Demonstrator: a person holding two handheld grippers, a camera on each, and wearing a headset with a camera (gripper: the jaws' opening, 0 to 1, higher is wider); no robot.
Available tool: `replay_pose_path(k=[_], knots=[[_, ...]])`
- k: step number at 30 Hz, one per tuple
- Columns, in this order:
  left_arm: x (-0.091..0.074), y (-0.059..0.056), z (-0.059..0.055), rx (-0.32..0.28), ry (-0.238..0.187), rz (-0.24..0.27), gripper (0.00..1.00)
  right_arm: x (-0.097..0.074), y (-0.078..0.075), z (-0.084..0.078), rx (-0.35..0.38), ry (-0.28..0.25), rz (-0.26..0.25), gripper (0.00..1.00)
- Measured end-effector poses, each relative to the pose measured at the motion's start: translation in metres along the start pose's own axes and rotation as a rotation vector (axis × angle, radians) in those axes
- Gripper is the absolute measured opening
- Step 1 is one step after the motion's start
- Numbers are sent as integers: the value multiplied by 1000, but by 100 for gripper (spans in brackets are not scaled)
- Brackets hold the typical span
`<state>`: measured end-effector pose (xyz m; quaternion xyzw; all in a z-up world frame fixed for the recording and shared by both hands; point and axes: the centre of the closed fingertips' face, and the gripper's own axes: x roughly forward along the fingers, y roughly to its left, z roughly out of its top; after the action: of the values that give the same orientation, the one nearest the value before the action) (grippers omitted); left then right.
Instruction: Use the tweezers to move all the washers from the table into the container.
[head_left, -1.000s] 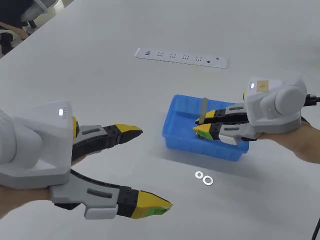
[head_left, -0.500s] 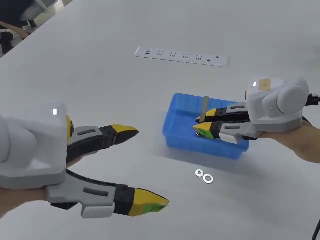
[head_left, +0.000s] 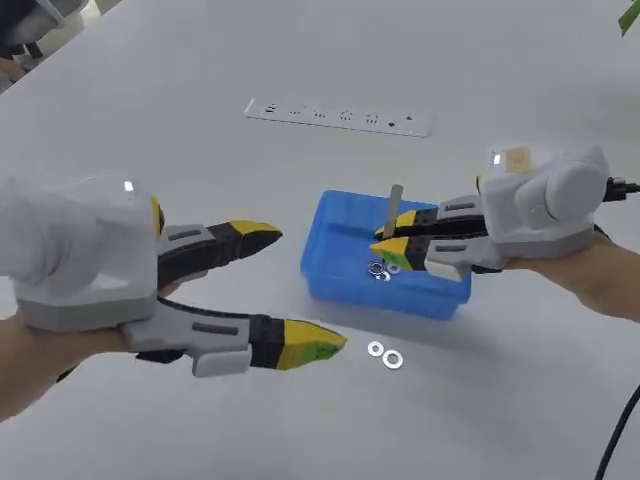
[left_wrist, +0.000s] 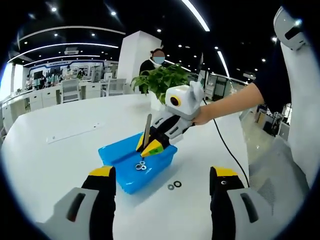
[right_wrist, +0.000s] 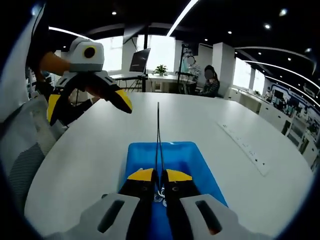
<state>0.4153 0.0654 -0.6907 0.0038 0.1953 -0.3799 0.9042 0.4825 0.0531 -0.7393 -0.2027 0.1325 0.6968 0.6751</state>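
The container (head_left: 335, 280) held a few washers (head_left: 380, 268); two loose washers (head_left: 384, 354) lay on the table (head_left: 500, 400). The right gripper (head_left: 392, 250) pinched the tweezers (head_left: 394, 205), tips unclear; the left gripper (head_left: 305, 290) gaped.

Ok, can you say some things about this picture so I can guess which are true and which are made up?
1. Two washers lie on the table outside the blue container. True.
2. The blue container has nothing in it. False: a few washers already lie inside it.
3. The right gripper is shut on the tweezers, over the container. True.
4. The left gripper is pinching a washer. False: its jaws stand wide open and hold nothing.
5. The power strip lies inside the container. False: it lies on the table, beyond the container.
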Motion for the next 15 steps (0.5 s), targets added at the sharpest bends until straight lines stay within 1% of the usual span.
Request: replay_pose_path(k=[1,5,7,9,10,11,12,15], knots=[[4,2,3,4,-3,-3,80,-1,0,1,-5,2,2,8],[23,7,24,19,-38,-34,76,-4,2,5,-25,4,13,8],[32,8,35,40,-53,-48,75,-4,4,6,-47,6,14,8],[39,8,41,54,-59,-59,73,-3,7,7,-67,9,21,8],[43,7,46,76,-63,-66,70,-3,8,7,-72,9,25,8],[46,7,48,90,-62,-76,67,-3,9,7,-76,10,27,8],[50,5,50,103,-57,-90,64,-3,10,7,-78,10,30,8],[56,3,52,129,-49,-119,49,-3,13,8,-90,10,40,8]])
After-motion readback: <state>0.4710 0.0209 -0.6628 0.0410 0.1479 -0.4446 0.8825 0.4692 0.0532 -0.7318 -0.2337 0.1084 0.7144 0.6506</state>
